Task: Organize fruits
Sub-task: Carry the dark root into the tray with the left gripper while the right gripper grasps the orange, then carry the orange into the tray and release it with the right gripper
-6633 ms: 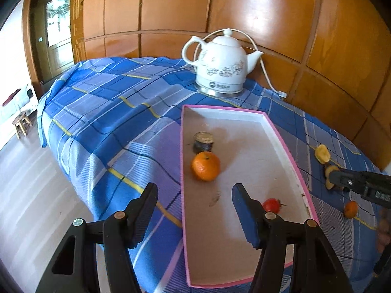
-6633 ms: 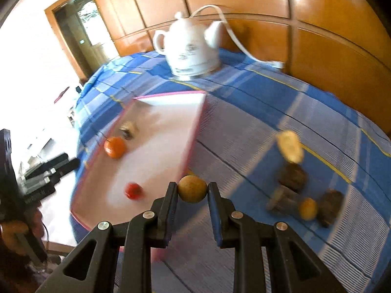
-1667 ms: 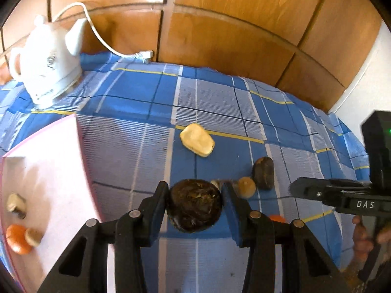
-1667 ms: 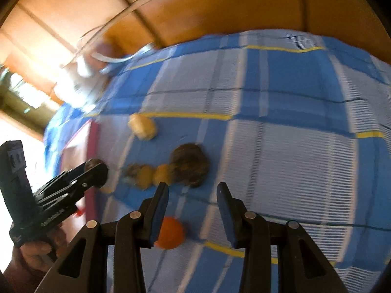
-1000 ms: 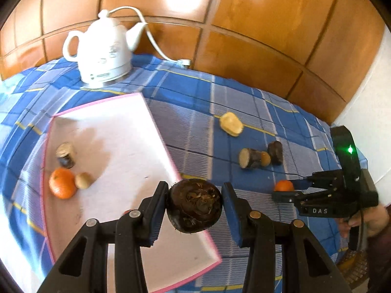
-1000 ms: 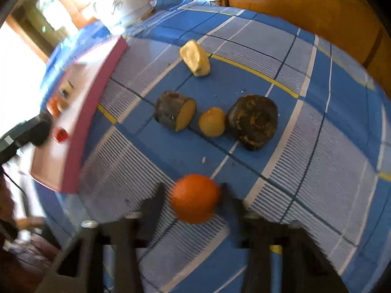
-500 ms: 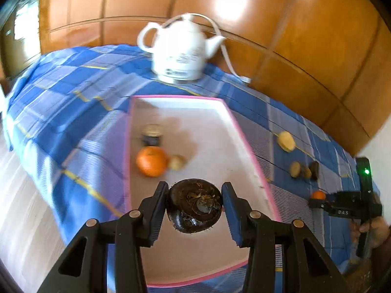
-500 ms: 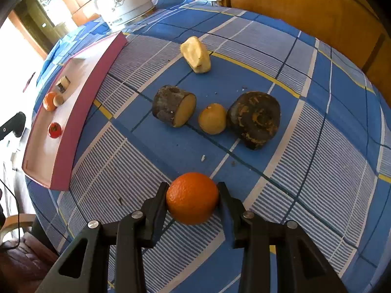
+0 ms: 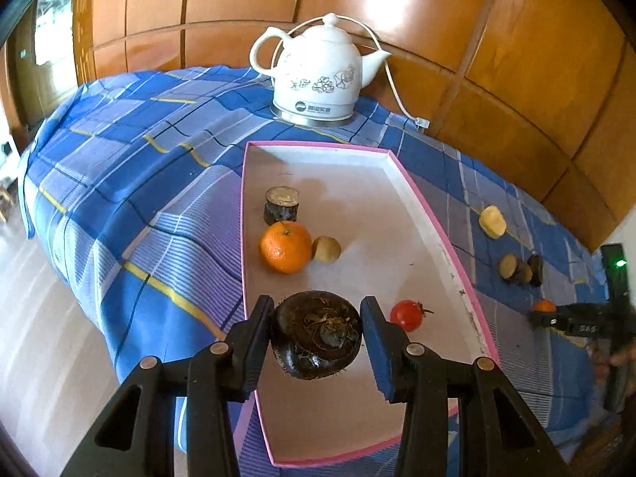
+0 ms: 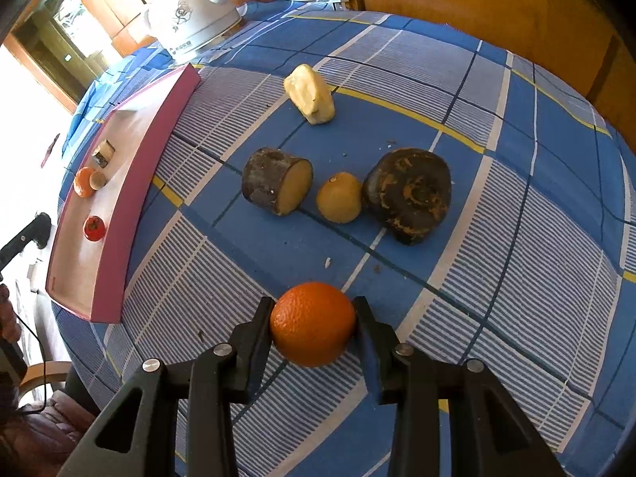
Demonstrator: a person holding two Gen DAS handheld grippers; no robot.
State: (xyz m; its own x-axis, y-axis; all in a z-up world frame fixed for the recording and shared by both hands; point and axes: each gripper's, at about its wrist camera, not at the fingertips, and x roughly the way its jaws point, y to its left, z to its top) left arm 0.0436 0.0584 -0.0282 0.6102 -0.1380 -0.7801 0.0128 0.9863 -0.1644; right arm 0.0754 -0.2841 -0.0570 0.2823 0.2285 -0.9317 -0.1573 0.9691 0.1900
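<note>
Two wrist views look down on a worktop point(image 10: 516, 238) covered with a blue checked cloth point(image 9: 139, 198), with wood panelling behind.

In the left wrist view, the left tool point(image 9: 317, 332) pinches a dark, rough, round root with dry fibres on top point(image 9: 317, 334) — both pads press its sides. It is held above the near part of a shallow pink-rimmed tray point(image 9: 445, 246). On the tray floor lie a small dark cut stump point(image 9: 281, 204), a mandarin point(image 9: 285, 246) with a little tan fruit point(image 9: 326, 249) touching its right side, and a red tomato point(image 9: 406, 315) just right of the held root. A white kettle with a flower print point(image 9: 318, 79) stands on the cloth beyond the tray's far end, its cord trailing toward the wall.

In the right wrist view, the right tool point(image 10: 313, 324) is clamped on an orange point(image 10: 313, 324), gripped by both pads low over the cloth, well to the right of the tray. Farther on lie four loose pieces: a pale yellow chunk point(image 10: 310, 93), then a row of three close together — a dark-skinned piece with a cut yellow face point(image 10: 276, 187), a small yellow-brown fruit point(image 10: 338, 197), and a dark lumpy root point(image 10: 409, 194) touching that fruit's right side.

At the left edge of this view, part of the other tool and a hand are visible beside the tray.
</note>
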